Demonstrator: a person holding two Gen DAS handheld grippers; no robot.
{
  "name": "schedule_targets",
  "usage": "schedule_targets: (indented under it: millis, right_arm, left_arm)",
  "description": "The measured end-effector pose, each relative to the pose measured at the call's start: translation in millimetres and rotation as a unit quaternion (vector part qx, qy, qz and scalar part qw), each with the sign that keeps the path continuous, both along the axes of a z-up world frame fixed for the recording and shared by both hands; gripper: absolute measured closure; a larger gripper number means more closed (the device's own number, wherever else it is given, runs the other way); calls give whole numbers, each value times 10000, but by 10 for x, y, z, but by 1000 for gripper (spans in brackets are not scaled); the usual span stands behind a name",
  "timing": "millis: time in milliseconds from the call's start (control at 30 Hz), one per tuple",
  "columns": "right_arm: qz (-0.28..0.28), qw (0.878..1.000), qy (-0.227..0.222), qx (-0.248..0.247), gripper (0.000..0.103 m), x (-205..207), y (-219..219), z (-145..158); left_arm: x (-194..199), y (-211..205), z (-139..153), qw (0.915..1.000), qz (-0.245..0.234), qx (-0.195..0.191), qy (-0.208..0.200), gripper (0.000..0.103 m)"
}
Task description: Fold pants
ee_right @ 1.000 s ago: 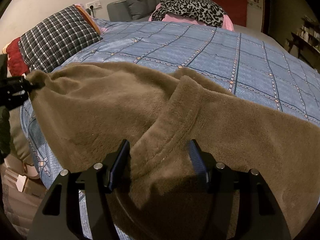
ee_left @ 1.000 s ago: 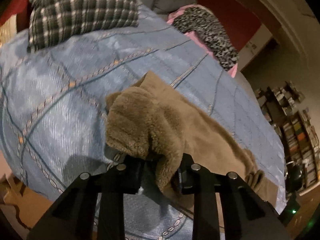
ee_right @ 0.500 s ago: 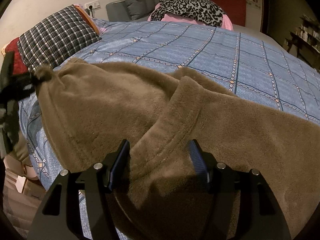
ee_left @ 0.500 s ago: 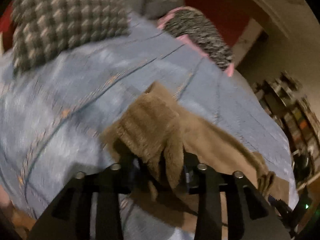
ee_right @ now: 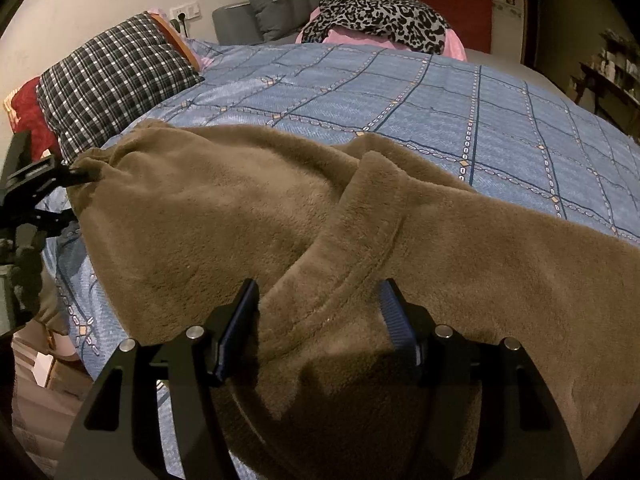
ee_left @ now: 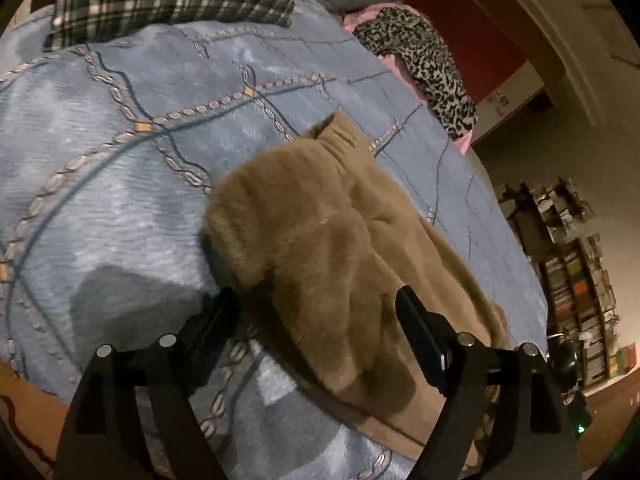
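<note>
**Pants fold: L releasing, R parked over seam**

L wrist view: left gripper (ee_left: 320, 322) jaws opening, fleece betw them but pads clear of it, so looks like a let-go. Brown fleece pants (ee_left: 320, 240) bunched at near end on blue bedspread (ee_left: 100, 200), rest trailing away to the right. Bare bedspread to the left and beyond; bed edge close under the fingers.

R wrist view: right gripper (ee_right: 318, 320) jaws wide, straddling a raised seam ridge, no pinch. Pants spread across near half of bed. Plaid pillow (ee_right: 112, 80) far left, leopard-print cloth (ee_right: 380, 8) at back, both well apart. Plenty of room beyond for folding.
</note>
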State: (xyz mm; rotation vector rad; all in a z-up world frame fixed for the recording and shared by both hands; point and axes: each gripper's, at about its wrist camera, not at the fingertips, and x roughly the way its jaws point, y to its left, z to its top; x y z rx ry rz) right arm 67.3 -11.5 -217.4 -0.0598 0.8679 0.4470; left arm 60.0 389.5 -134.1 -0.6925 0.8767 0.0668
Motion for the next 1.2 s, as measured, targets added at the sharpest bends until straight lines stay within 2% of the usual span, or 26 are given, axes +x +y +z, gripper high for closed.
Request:
schedule_targets:
  millis: [67,133,167,200,233,433,533,667,733,800,833,900,967,1033,1133,1200]
  right_arm:
    - [-24,10000,-21,44,38,-24,-18,37]
    - [-53,9999,-81,84,38,-68,-44,89]
    - [-69,9998,-117,109,38,-88,-62,115]
    - [-89,9997,-159,135,38,-109,-80,144]
    - [-117,9996,-225,160,38,-141,-113,185]
    - [-346,9980,-449,267,38,-291,-372,345]
    - [-557,9967,-471,369,38,-337,-568,396]
    - [-784,9938,-477,629,38,-395,-843,450]
    - [-889,9922,-508,706,38,-431,-965,469]
    - [-1023,9903,-535,775,38,-471,-1111,469]
    - [-1080,9895,-527,809,38,-488,-1171,463]
    - [-1256,9868,-466,914,38,-513,-1334,430]
    - [-1406,9839,-404,1029,38,-527,-1476,403]
    - [-1581,9803,-400,1116,38,-570,-1644,387]
    - [-1816,9747,-474,1211,38,-642,-1910,393]
    - [-1959,9711,-509,1268,38,-684,-2053,396]
  left_arm:
    - [54,4,-11,9999,51,-134,-41,25]
    - [122,38,-18,9994,146,-312,22,62]
    - [128,57,-23,9989,212,-427,40,68]
    - [123,67,-17,9983,264,-527,26,78]
    - [115,57,12,9981,273,-553,-10,82]
    - [72,-217,467,9988,14,-20,-493,87]
    - [89,-519,786,9958,-261,340,-804,87]
    - [124,-1037,1159,9871,-755,779,-1177,87]
    - [129,-1354,1329,9801,-1060,1000,-1348,87]
    - [120,-1767,1482,9688,-1463,1296,-1524,87]
    - [134,-1888,1516,9653,-1586,1360,-1564,87]
    - [119,-2300,1611,9531,-2015,1488,-1697,87]
    - [101,-2671,1650,9433,-2412,1468,-1744,87]
    - [54,-3007,1643,9340,-2777,1418,-1745,87]
    - [-50,-3609,1551,9114,-3414,1541,-1706,87]
    - [-67,-3881,1447,9012,-3681,1631,-1605,87]
